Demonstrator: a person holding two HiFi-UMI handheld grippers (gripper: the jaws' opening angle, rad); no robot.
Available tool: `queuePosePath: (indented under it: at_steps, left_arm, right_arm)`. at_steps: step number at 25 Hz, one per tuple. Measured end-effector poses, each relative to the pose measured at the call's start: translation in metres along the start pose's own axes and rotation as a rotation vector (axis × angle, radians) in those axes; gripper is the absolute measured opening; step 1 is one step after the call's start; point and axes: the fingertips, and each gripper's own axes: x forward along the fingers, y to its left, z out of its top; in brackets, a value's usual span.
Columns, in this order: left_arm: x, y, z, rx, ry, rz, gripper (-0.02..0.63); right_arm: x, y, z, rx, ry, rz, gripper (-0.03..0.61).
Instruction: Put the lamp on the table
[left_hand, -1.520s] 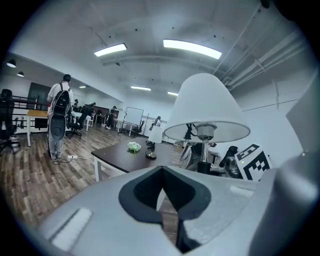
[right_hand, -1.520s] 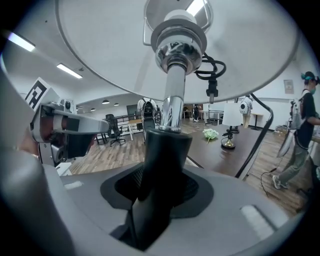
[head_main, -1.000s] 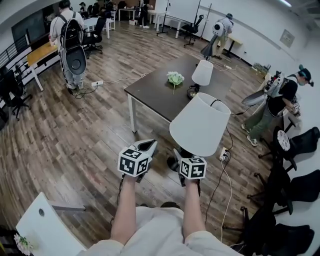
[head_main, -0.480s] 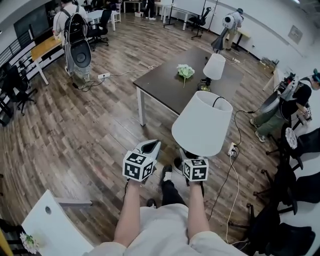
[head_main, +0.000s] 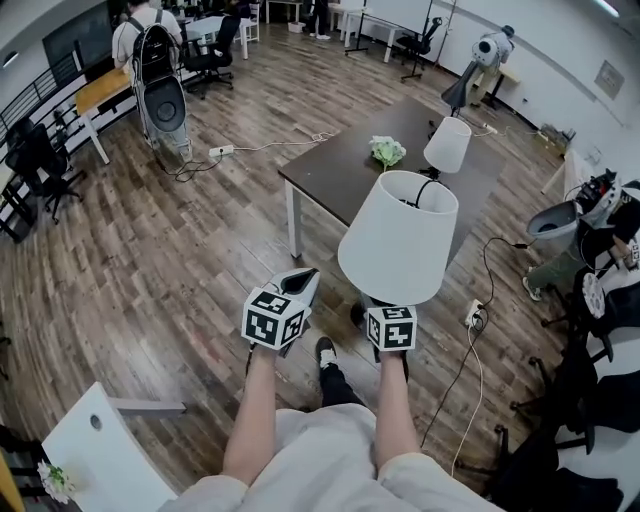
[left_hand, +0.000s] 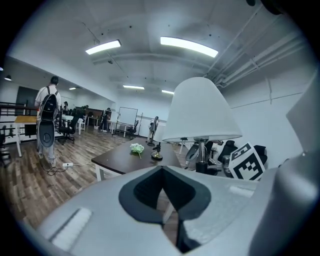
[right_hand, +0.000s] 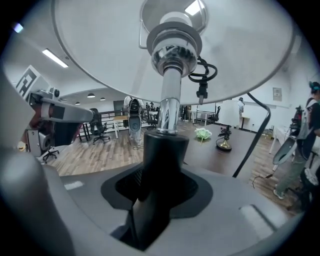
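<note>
Lamp (head_main: 398, 238) stands upright in the right gripper (right_hand: 156, 200), whose jaws have just been closing on its black stem. Table (head_main: 335, 175) lies straight ahead; left gripper (left_hand: 167, 197), pressed together, is empty.

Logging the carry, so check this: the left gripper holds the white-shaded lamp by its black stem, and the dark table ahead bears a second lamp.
Wrong gripper. The right gripper holds the lamp by its black stem; the right gripper view shows its fingers, just closing further, clamped on it. The left gripper is shut and empty. The dark table and second lamp are as stated.
</note>
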Motion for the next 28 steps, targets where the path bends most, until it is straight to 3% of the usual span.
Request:
queuePosePath:
  at_steps: [9,19,28]
  left_arm:
    - [0.067,0.045,0.034,0.037,0.043,0.010,0.001]
    - [0.148,0.075,0.061,0.037,0.068,0.016,0.001]
    - [0.196,0.109,0.070,0.025,0.090,0.055,0.001]
  right_arm:
    - [0.078,-0.042,0.025,0.044,0.115,0.024,0.164]
    - [0.139,-0.101,0.071,0.059,0.078,0.047,0.164]
    - [0.191,-0.137,0.087,0.091,0.086,0.083,0.164]
